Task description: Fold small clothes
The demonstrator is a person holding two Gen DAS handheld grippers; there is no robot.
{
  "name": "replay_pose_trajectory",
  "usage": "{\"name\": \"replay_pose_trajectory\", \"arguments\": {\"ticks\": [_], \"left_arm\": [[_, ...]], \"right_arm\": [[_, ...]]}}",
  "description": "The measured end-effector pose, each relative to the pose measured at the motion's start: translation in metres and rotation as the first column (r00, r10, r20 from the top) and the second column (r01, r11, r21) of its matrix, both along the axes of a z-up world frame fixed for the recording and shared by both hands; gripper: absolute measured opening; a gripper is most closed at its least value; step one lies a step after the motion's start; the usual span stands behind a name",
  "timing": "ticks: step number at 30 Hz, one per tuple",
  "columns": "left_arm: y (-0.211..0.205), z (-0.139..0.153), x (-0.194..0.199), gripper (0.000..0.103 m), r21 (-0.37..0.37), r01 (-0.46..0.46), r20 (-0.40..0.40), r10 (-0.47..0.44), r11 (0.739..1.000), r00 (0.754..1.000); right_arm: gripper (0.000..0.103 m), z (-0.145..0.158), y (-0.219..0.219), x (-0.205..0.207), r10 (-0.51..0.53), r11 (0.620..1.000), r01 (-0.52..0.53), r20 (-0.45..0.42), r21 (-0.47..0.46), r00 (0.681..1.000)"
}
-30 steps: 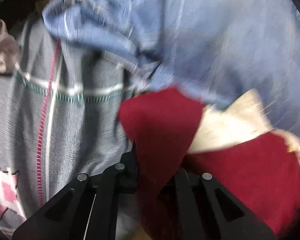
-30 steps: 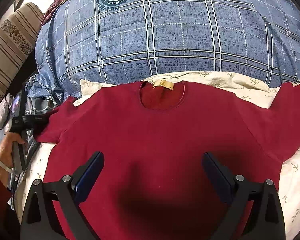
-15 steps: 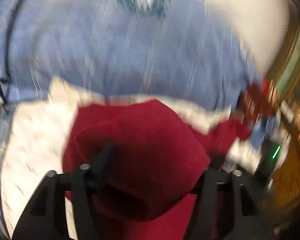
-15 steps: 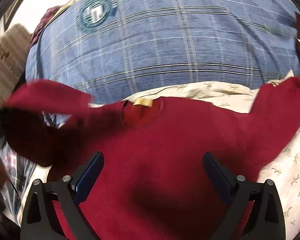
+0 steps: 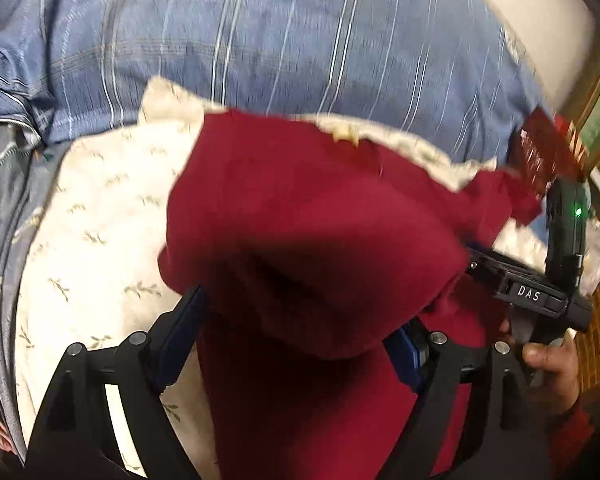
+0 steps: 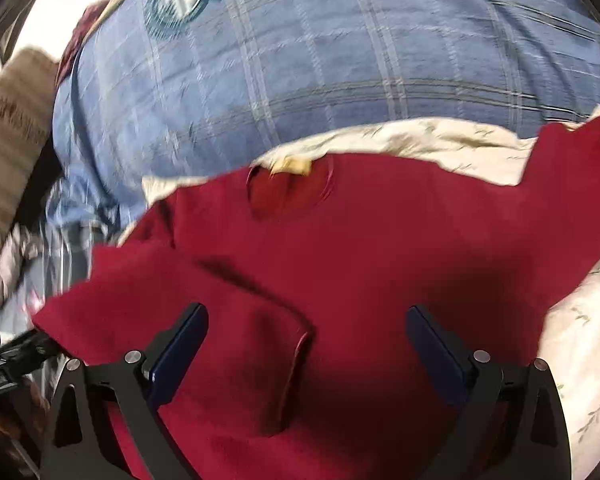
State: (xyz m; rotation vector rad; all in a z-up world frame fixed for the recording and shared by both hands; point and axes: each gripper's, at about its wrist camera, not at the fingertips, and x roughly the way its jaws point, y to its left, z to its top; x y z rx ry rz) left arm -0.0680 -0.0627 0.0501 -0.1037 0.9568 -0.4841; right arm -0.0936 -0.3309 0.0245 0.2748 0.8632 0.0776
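So on the far left there's a striped beige cushion point(image 6: 8, 148), then the big blue plaid blanket point(image 6: 340, 52) across the back. The left gripper point(image 5: 296, 336) has just been opening, jaws spread wide now, with a folded-over flap of the red t-shirt point(image 6: 380, 248) draped loosely between them, not pinched. The shirt lies on a cream floral sheet point(image 5: 100, 232), collar at the far side, its left sleeve flopped across the body. The right gripper point(image 6: 306, 336) hovers over the near part of the shirt, jaws wide apart, gripping nothing.
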Motion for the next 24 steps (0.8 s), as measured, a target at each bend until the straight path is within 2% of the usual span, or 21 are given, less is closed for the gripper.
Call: {"name": "replay_pose_trajectory", "arguments": {"ticks": [3, 5, 7, 8, 9, 11, 14, 16, 18, 19, 21, 24], "left_arm": [[0.008, 0.005, 0.0, 0.083, -0.028, -0.01, 0.012, 0.01, 1.0, 1.0], [0.018, 0.017, -0.002, 0.083, -0.052, -0.024, 0.048, 0.027, 0.998, 0.999], [0.027, 0.023, -0.002, 0.083, -0.045, -0.055, 0.08, 0.058, 0.997, 0.995], [0.03, 0.023, -0.001, 0.083, -0.042, -0.074, 0.083, 0.077, 0.996, 0.994], [0.034, 0.022, 0.001, 0.083, -0.04, -0.092, 0.081, 0.095, 0.995, 0.992], [0.038, 0.018, 0.005, 0.083, -0.023, -0.118, 0.068, 0.119, 0.993, 0.991], [0.03, 0.014, 0.005, 0.083, 0.028, -0.091, 0.073, 0.089, 0.995, 0.993], [0.021, 0.008, 0.006, 0.083, 0.099, -0.086, 0.08, 0.078, 0.991, 0.994], [0.018, 0.002, 0.009, 0.083, 0.16, -0.105, 0.079, 0.094, 0.982, 0.992], [0.021, 0.001, 0.01, 0.083, 0.165, -0.114, 0.073, 0.103, 0.98, 0.992], [0.03, -0.001, 0.015, 0.083, 0.143, -0.148, 0.051, 0.142, 0.979, 0.989], [0.042, -0.005, 0.021, 0.083, 0.106, -0.19, 0.01, 0.19, 0.976, 0.982]], "right_arm": [[0.095, -0.017, 0.02, 0.006, 0.032, 0.991, -0.038, -0.044, -0.132, 0.999], [0.083, -0.02, 0.033, 0.002, 0.056, 0.977, -0.058, -0.016, -0.207, 0.998], [0.029, -0.014, 0.045, -0.001, 0.1, 0.96, -0.092, 0.018, -0.265, 0.995], [0.013, -0.007, 0.049, -0.002, 0.105, 0.948, -0.091, 0.029, -0.307, 0.994], [0.005, 0.0, 0.048, -0.002, 0.114, 0.946, -0.096, 0.039, -0.311, 0.993], [0.005, 0.024, 0.036, -0.003, 0.1, 0.961, -0.073, 0.088, -0.267, 0.991], [0.005, 0.059, 0.01, -0.004, 0.027, 0.947, 0.04, 0.203, -0.319, 0.979], [0.005, 0.067, -0.01, 0.005, -0.043, 0.922, 0.126, 0.227, -0.366, 0.973], [0.005, 0.063, -0.026, 0.014, -0.113, 0.883, 0.206, 0.236, -0.421, 0.965], [0.005, 0.055, -0.036, 0.023, -0.149, 0.868, 0.234, 0.22, -0.437, 0.964], [0.005, 0.037, -0.054, 0.037, -0.201, 0.861, 0.254, 0.163, -0.44, 0.966], [0.017, 0.008, -0.071, 0.06, -0.258, 0.843, 0.221, -0.007, -0.49, 0.966]]}}
